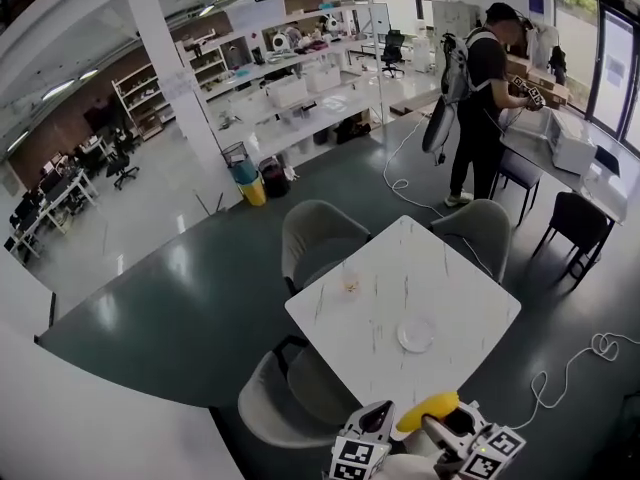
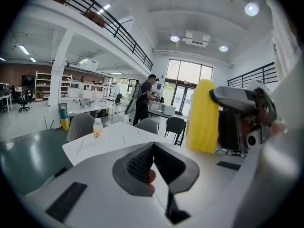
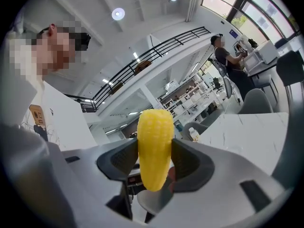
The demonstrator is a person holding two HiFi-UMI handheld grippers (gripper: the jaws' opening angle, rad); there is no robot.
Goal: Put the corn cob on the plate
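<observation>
A yellow corn cob (image 3: pixel 154 146) stands upright between the pads of my right gripper (image 3: pixel 154 161), which is shut on it. In the head view the corn cob (image 1: pixel 428 411) shows at the bottom edge, near the white table's front corner, held by the right gripper (image 1: pixel 462 438). A small white plate (image 1: pixel 416 334) lies on the table (image 1: pixel 440 278), ahead of the grippers. My left gripper (image 2: pixel 153 161) is shut with nothing in it, beside the corn cob (image 2: pixel 203 118). The left gripper (image 1: pixel 365 440) sits just left of the right one.
A small bottle (image 1: pixel 351 281) stands near the table's left edge. Grey chairs (image 1: pixel 318 236) ring the table. A person (image 1: pixel 480 98) stands at a far desk at the back right. A white cable (image 1: pixel 575 363) trails on the dark floor to the right.
</observation>
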